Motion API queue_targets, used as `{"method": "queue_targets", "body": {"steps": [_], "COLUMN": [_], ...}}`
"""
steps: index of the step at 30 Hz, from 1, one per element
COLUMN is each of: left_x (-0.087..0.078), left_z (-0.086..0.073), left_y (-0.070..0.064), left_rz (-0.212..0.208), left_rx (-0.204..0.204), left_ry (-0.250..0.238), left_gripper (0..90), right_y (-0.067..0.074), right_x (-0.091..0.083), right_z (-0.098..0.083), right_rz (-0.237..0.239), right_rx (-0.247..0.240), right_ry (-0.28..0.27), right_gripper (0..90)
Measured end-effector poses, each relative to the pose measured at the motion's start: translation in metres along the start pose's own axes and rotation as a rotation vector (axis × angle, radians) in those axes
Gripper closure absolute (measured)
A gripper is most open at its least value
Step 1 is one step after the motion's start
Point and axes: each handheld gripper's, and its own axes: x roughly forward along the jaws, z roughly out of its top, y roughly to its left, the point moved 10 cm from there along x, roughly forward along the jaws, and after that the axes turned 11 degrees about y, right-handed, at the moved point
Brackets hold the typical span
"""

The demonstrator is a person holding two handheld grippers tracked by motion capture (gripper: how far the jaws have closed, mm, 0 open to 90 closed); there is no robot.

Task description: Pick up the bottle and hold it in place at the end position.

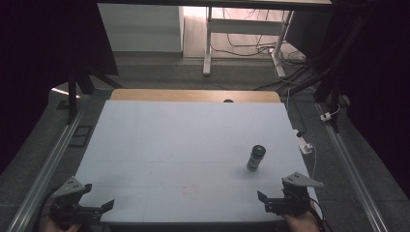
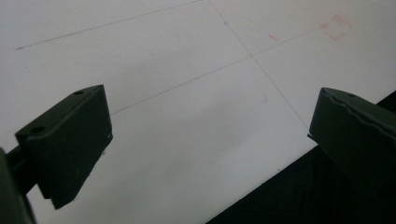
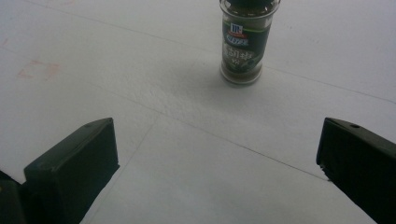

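Dim room, with dark curtains on both sides, a white desk frame and trailing cables on the grey floor at the far end. At the centre stands a table (image 1: 145, 145) with a white top and a strip of bare wood along its far edge. Thin pencil lines cross the white surface, and a faint red square outline (image 1: 190, 189) is drawn near the middle of the near edge, probably as a placement mark.

A spice jar (image 1: 256, 158) stands upright on the right half of the table, apart from everything else and well to the right of the red square. It is a small clear jar with a dark cap and dark ground contents. The right gripper view shows a green label on the spice jar (image 3: 243, 42) with a small red and blue emblem that looks like the McCormick mark; below it run lines of East Asian characters too blurred to read.

Low at the near right corner hangs the right gripper (image 1: 271, 202), jaws spread wide with nothing between them, aimed across the table so that the jar sits far ahead, roughly centred between the two jaws. That alignment suggests it is lined up for a reach to the jar, which it does not yet touch.

At the near left corner the left gripper (image 1: 99, 209) hovers over the table's near edge, jaws likewise wide and empty, pointing at bare tabletop; it seems parked out of the way.
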Motion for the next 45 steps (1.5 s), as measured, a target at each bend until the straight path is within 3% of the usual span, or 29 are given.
{"method": "queue_targets", "body": {"steps": [22,30,34,45], "left_x": [0.003,0.003,0.003,0.002], "left_z": [-0.001,0.000,0.000,0.000], "left_y": [-0.005,-0.004,-0.004,-0.004], "left_rz": [0.015,0.010,0.010,0.009], "left_rx": [0.049,0.047,0.041,0.036], "left_ry": [0.024,0.020,0.017,0.017], "left_gripper": [0.7,0.7,0.8,1.0], "right_y": [-0.001,-0.001,0.000,0.002], "right_x": [0.001,0.000,-0.001,0.006], "right_z": [0.000,0.001,0.004,0.011], "right_rz": [0.044,0.047,0.073,0.093], "right_rx": [0.029,0.036,0.051,0.007], "right_ry": [0.006,0.004,-0.013,-0.015], "right_gripper": [0.0,0.0,0.0,0.0]}}
